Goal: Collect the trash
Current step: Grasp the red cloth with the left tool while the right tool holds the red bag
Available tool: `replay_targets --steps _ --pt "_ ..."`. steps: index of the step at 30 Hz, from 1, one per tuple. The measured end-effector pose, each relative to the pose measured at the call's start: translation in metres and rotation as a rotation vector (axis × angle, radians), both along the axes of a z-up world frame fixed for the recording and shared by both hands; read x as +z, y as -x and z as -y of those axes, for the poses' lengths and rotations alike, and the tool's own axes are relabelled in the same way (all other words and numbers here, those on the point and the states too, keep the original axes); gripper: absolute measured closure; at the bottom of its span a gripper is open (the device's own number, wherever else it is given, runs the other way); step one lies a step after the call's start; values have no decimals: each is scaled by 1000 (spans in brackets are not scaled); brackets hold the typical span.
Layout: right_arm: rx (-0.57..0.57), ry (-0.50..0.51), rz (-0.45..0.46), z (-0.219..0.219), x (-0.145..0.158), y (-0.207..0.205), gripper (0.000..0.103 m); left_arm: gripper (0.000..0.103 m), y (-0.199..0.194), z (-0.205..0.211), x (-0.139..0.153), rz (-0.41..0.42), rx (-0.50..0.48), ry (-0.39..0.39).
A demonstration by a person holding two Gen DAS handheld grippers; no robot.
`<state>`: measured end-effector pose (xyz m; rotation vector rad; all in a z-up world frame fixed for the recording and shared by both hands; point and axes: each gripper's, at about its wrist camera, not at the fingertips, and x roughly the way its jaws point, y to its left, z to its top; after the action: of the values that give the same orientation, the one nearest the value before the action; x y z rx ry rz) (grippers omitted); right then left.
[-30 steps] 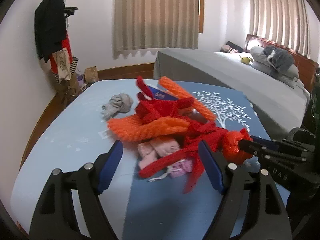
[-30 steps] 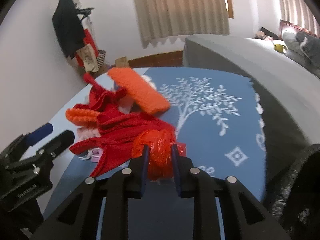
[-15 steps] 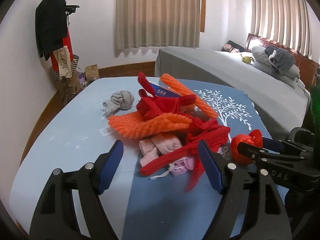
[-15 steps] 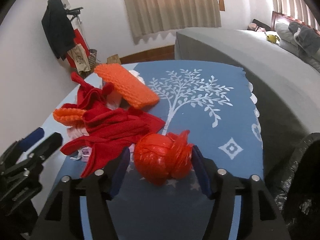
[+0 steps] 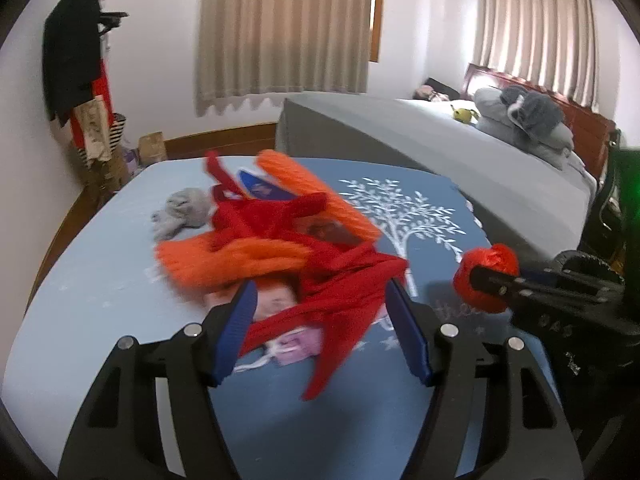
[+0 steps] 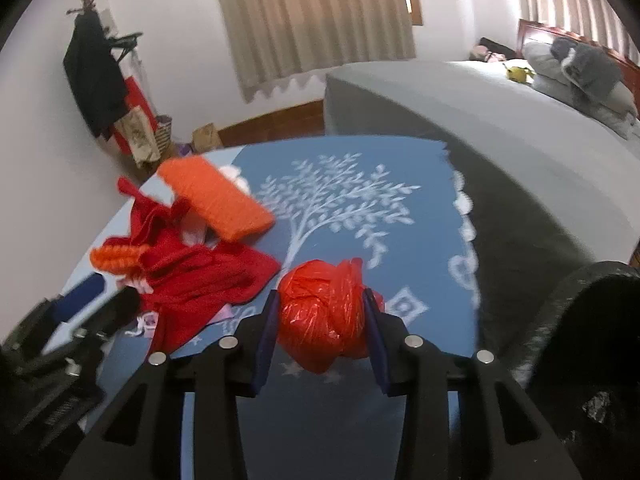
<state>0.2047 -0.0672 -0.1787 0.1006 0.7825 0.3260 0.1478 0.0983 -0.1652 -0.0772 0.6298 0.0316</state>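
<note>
A crumpled red plastic bag (image 6: 320,316) sits between the blue pads of my right gripper (image 6: 321,296). The jaws are closing and both pads press its sides, just above the blue tree-print cloth (image 6: 340,200). The left wrist view shows the same red bag (image 5: 490,268) to the right of the pile, in the right gripper's fingers (image 5: 496,280). My left gripper (image 5: 320,288) reaches into the clothing pile with closing jaws. Red cloth strips (image 5: 340,304) and a pink item (image 5: 276,300) lie between its pads, which do not squeeze them.
Orange knit pieces (image 5: 236,260) and a grey sock (image 5: 180,212) lie in the pile on the blue cloth. A black trash bag's rim (image 6: 580,312) stands at the right. Behind is a grey bed (image 5: 420,136), and a coat rack (image 5: 76,60) stands at the far left.
The right gripper opened wide around the red bag, then closed on it again, farther right of the pile. The left gripper moved forward into the red cloth and its jaws narrowed.
</note>
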Motion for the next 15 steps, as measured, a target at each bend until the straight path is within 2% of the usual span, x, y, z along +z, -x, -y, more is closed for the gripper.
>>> replay_targets --steps 5,11,13,14,15 --pt "-21 0 6 13 5 0 63 39 -21 16 -12 -34 -19 5" --pt "-12 5 6 12 3 1 63 39 -39 19 -23 -75 16 -10" --pt "-10 2 7 12 2 2 63 50 -41 19 -24 -82 12 -13" --pt "-9 1 6 12 2 3 63 68 -42 20 -23 -84 6 -14" --pt "-10 0 6 12 2 4 63 80 -41 20 -23 -83 1 -15"
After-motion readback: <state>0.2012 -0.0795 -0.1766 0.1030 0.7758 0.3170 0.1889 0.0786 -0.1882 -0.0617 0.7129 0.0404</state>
